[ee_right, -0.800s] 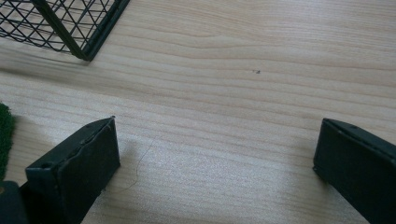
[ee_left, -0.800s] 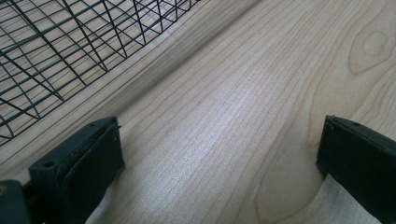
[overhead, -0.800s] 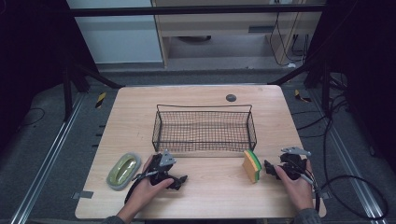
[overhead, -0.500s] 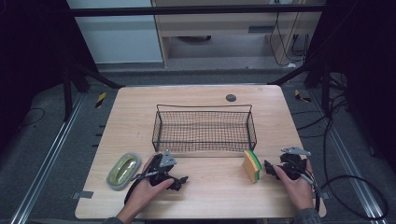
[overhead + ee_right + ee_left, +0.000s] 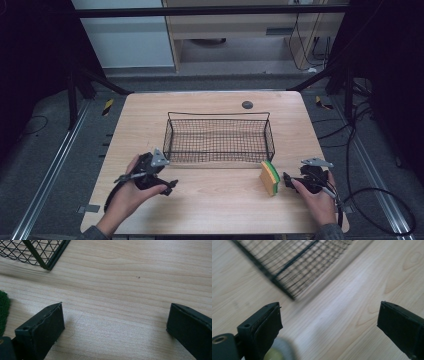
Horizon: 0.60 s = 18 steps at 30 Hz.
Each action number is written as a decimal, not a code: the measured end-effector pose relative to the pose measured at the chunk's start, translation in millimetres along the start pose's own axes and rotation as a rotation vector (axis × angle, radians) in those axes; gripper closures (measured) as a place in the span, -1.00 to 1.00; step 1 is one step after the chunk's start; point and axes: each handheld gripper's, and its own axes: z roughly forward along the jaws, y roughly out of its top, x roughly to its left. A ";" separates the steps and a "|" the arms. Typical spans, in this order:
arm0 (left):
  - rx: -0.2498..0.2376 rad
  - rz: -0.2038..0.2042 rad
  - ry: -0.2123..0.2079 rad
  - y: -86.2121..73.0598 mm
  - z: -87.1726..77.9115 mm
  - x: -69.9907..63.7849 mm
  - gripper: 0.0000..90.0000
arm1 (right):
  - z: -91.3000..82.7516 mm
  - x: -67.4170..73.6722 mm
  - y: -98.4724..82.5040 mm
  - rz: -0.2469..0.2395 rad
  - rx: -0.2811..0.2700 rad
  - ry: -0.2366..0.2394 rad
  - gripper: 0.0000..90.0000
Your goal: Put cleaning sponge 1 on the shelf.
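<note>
A green-and-yellow sponge [image 5: 270, 178] is stood on edge near the desk's [image 5: 210, 205] front right corner, just beside the wire basket's [image 5: 218, 137] right front corner. The right gripper [image 5: 289, 180] is held just right of the sponge, jaws spread and empty. The left gripper [image 5: 167, 186] is seen near the front left, jaws also apart, nothing between them; a blurred greenish object [image 5: 277, 353], possibly a dish, lies below it.

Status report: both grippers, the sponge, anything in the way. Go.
Left gripper open, fingers empty. Right gripper open, empty, just right of the sponge, not touching. Sponge on edge on the table, in front of the wire basket. Nothing between.
</note>
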 end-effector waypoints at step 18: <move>0.201 -0.153 0.034 -30.4 -29.2 56.3 -0.35 | -0.3 -0.5 -0.3 -0.004 0.000 0.005 -0.96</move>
